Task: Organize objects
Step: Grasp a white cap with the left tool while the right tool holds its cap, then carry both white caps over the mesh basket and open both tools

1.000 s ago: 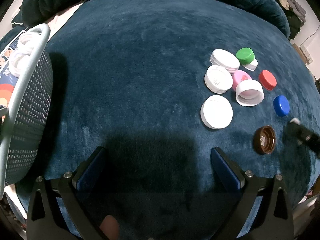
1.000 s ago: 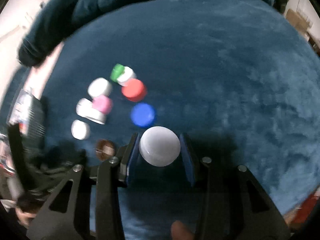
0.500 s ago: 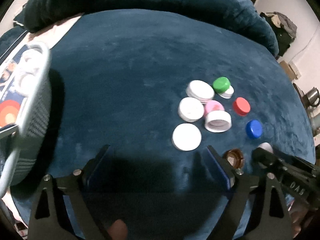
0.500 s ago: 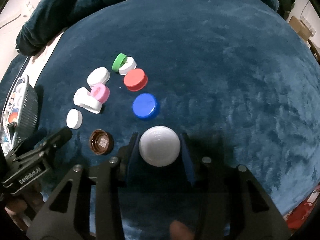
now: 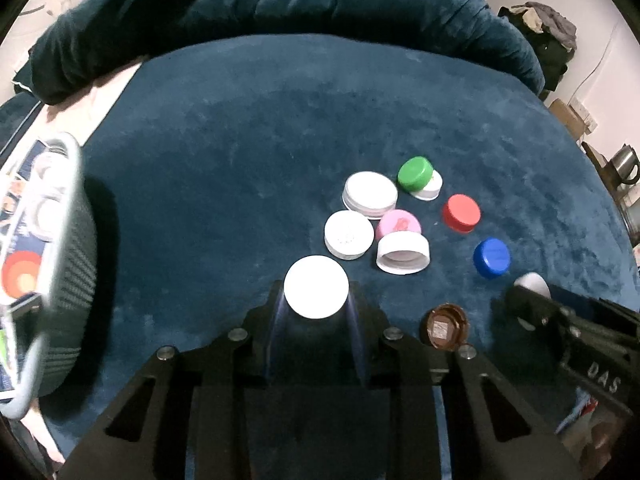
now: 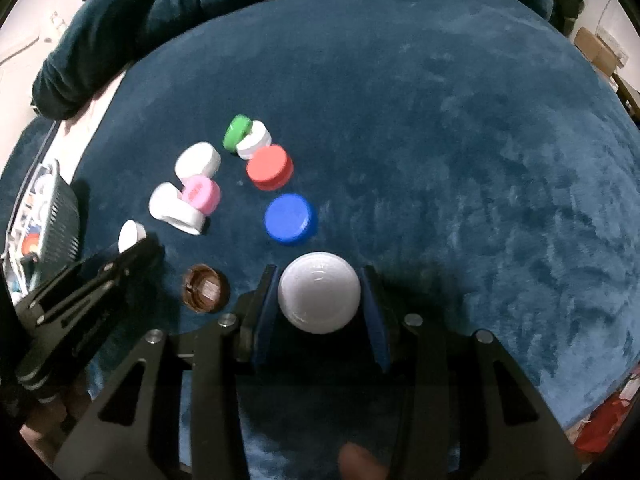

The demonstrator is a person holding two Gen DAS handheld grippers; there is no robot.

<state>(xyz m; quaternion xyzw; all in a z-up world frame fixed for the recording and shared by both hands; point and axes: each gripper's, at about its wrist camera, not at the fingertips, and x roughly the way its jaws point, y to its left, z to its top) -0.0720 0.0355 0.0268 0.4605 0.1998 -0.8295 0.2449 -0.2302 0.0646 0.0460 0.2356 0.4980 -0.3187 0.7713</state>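
Observation:
Bottle caps lie on a dark blue plush surface (image 5: 240, 152). My left gripper (image 5: 316, 300) is shut on a flat white cap (image 5: 316, 286). My right gripper (image 6: 319, 292) is shut on a domed white cap (image 6: 319, 292); it also shows in the left wrist view (image 5: 530, 284). Loose caps: green (image 5: 415, 172), red (image 5: 462, 212), blue (image 5: 491, 257), pink (image 5: 399, 223), brown upside down (image 5: 443, 326), and three white ones (image 5: 370, 192) (image 5: 348, 234) (image 5: 402, 254). The left gripper appears in the right wrist view (image 6: 132, 240).
A grey mesh basket (image 5: 68, 264) holding white caps stands at the left edge of the surface. A bunched dark blue blanket (image 5: 280, 0) lies along the back. Boxes and a kettle (image 5: 624, 162) are off to the right.
My left gripper moved right and forward and closed on the flat white cap that lay on the surface. My right gripper stayed shut on the domed white cap.

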